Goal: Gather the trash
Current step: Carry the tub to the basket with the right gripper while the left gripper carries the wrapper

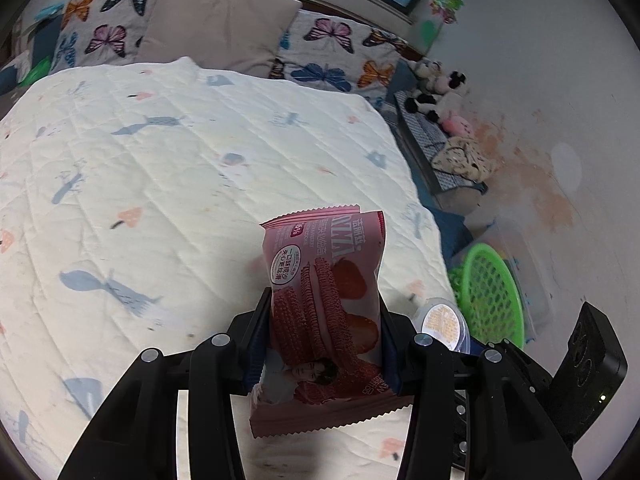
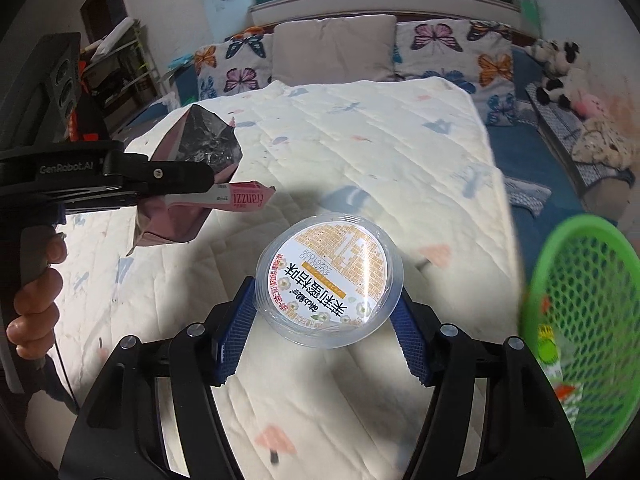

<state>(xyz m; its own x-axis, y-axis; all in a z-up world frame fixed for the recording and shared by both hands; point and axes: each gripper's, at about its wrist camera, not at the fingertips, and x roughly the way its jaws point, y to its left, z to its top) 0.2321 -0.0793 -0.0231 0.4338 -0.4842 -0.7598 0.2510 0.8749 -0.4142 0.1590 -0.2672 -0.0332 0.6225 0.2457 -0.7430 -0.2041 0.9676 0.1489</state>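
Trash in both hands, held above the bed (image 1: 168, 168). Left tongs (image 1: 324, 320) are closed partway on a pink snack wrapper (image 1: 320, 292); the blue pads press its two sides and the wrapper stands upright between them, crimped top edge up, printed face toward the camera, lower crimped edge hanging below the pads. In the right wrist view the same wrapper (image 2: 192, 184) shows from the side, silver inner lining visible at its open top, clamped in the left tongs (image 2: 208, 184), with a person's hand (image 2: 36, 288) around the handle. Right tongs (image 2: 326, 308) grip a round clear plastic tub (image 2: 330, 280) by its rim — one blue pad on each side, jaws about half open around it, label face tilted toward the camera. No earlier view to compare. Green mesh basket (image 2: 580, 320) sits at the right edge of the right wrist view, beside the bed and lower than the tub; its image is blurred. From the left wrist view the basket (image 1: 488, 292) lies beyond the bed's corner, with the tub (image 1: 440, 322) just in front of it. Bed cover is a cream quilt; butterfly-print pillows (image 2: 452, 48) and a plain beige cushion (image 2: 332, 44) lie at the head — plush toys (image 2: 560, 68) along the wall.
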